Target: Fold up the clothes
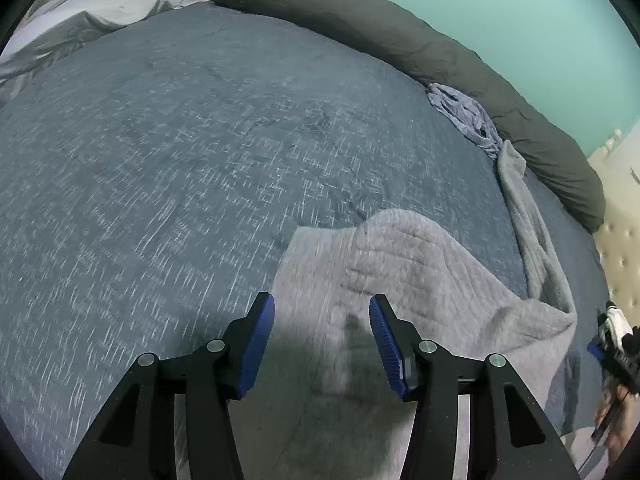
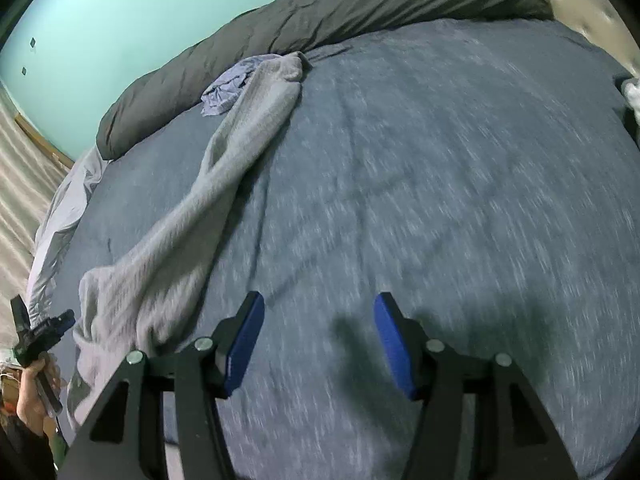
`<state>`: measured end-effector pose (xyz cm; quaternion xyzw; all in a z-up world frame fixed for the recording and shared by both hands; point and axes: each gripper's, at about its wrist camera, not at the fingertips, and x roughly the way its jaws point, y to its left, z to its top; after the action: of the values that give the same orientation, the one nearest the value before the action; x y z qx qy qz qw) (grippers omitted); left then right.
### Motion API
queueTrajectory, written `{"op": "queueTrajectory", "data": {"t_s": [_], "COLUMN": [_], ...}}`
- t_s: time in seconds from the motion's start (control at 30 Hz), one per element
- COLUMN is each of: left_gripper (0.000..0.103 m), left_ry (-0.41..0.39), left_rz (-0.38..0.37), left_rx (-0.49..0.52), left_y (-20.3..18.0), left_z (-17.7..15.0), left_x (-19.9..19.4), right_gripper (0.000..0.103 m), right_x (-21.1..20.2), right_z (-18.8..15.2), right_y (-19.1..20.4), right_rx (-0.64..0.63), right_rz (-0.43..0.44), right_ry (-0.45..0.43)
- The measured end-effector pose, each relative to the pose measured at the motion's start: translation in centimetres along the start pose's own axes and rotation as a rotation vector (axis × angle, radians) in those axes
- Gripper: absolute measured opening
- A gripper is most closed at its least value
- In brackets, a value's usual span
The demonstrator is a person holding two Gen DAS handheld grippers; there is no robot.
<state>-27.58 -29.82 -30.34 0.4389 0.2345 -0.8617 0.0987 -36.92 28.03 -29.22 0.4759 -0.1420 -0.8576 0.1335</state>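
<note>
Hovering left gripper (image 1: 322, 344) over grey garment (image 1: 400, 280), jaws spread; right gripper (image 2: 319, 344) spread over bedspread (image 2: 440, 180).

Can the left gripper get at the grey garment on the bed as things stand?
Probably yes. The left gripper hangs open right over the near end of the grey garment, with nothing between its pads and the cloth lying on the blue bedspread.

Motion blur streaks the blue bedspread (image 2: 460, 200) in both views. The grey garment (image 1: 400, 280) runs out of frame at the near edge of the left wrist view; its near end is blurred and shadowed. The right gripper (image 1: 612, 348) is cut by the right edge there. The crumpled blue cloth (image 2: 224, 88) is partly covered.
</note>
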Motion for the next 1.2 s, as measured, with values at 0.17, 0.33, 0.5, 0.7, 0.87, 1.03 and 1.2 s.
{"op": "queueTrajectory", "data": {"t_s": [0.17, 0.33, 0.5, 0.7, 0.87, 1.03, 1.2], "left_gripper": [0.054, 0.054, 0.054, 0.055, 0.055, 0.055, 0.055], "left_ry": [-0.022, -0.056, -0.059, -0.059, -0.058, -0.072, -0.086], "left_rz": [-0.021, -0.050, -0.068, -0.070, -0.063, -0.083, -0.115], "left_rx": [-0.012, 0.012, 0.030, 0.047, 0.051, 0.035, 0.043], "left_y": [0.0, -1.1, -2.1, -2.9, -3.4, -3.9, -5.3], "left_z": [-0.6, -1.8, -2.8, -2.9, -2.8, -2.7, -2.8], "left_x": [0.3, -0.1, 0.2, 0.7, 1.3, 1.0, 0.4], "right_gripper": [0.060, 0.065, 0.072, 0.062, 0.011, 0.009, 0.009], "right_x": [3.3, 7.1, 10.7, 13.2, 12.2, 8.1, 2.1], "right_z": [3.7, 6.9, 9.3, 10.2, 9.5, 8.4, 5.5], "right_y": [2.5, 4.9, 7.0, 8.5, 8.4, 7.9, 6.4], "right_rx": [0.005, 0.030, 0.040, -0.028, -0.054, -0.078, -0.071], "right_rz": [0.035, 0.086, 0.114, 0.113, 0.118, 0.124, 0.143], "right_ry": [0.008, 0.027, 0.063, 0.088, 0.047, -0.029, -0.077]}}
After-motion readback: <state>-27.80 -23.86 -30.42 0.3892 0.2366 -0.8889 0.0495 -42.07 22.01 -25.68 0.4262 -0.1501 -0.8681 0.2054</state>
